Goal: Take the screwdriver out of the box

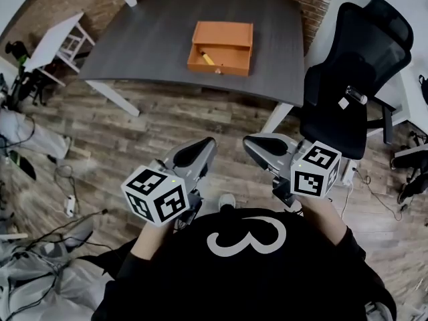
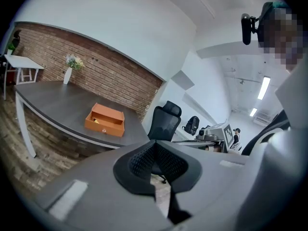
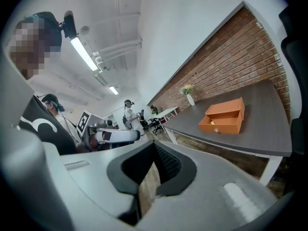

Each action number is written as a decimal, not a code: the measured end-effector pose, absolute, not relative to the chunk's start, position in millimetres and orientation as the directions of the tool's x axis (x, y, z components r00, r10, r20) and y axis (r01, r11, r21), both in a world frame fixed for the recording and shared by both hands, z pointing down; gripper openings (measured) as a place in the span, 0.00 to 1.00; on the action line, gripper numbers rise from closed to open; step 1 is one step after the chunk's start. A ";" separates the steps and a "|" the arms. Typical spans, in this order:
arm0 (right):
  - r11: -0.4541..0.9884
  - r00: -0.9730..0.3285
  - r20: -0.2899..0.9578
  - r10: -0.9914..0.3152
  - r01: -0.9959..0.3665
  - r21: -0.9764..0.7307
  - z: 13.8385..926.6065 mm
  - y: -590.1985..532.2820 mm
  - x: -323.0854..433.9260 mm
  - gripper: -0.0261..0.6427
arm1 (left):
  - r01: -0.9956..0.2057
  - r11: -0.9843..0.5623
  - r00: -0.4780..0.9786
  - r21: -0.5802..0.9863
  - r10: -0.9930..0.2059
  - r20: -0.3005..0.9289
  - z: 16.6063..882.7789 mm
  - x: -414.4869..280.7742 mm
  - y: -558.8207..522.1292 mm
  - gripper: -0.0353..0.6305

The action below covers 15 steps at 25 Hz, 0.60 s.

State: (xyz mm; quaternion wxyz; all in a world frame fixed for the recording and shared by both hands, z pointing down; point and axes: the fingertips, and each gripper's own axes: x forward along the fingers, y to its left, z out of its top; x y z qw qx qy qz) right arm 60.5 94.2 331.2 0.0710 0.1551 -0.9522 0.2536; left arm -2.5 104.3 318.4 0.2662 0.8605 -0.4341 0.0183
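The screwdriver (image 1: 206,58) lies inside the open box (image 1: 231,65) on the table (image 1: 154,39), upper middle of the frame. Lower down, the left gripper (image 1: 202,147) and right gripper (image 1: 253,146) have fingers pressed together, empty.

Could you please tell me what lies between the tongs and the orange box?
In the head view, only wooden floor and bare grey tabletop lie between the left tongs, the right tongs and the box.

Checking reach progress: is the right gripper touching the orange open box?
Apart. Head view shows the right gripper over wooden floor, well short of the orange open box.
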 end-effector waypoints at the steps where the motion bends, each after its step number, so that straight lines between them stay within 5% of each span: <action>1: 0.826 -0.942 0.213 -0.260 -0.331 -0.457 330.6 89.8 53.8 0.04 | -0.756 -0.484 0.623 0.440 -0.738 0.259 317.7 -9.2 99.3 0.07; 15: 0.833 -0.935 0.211 -0.286 -0.351 -0.428 329.0 45.8 9.9 0.04 | -0.761 -0.488 0.618 0.427 -0.746 0.249 320.0 -59.4 56.7 0.07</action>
